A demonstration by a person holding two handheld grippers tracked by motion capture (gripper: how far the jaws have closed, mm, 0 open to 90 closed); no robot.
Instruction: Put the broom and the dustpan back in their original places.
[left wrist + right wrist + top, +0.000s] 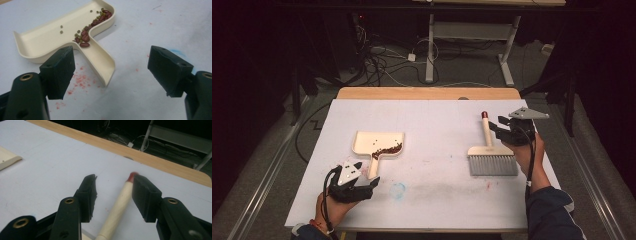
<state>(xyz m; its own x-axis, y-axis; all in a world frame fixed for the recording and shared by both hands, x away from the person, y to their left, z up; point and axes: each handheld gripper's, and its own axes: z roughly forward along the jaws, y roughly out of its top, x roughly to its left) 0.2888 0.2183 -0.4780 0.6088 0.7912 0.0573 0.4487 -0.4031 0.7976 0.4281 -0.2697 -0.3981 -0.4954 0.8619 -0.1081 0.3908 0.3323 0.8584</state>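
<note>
I have the beans [388,149] swept into the cream dustpan [377,141], which lies flat on the white table cover [437,200], and both tools look set down. My left gripper [371,184] stands wide open just beside the dustpan's handle, gripping nothing. My right gripper [497,126] straddles the brush handle [117,210] near its red tip, the pads parted and not pressing it; the brush [490,159] rests on the cover, well apart from the pan. I judge this the release step. Next I need to back both grippers clear without nudging the pan or spilling beans.
</note>
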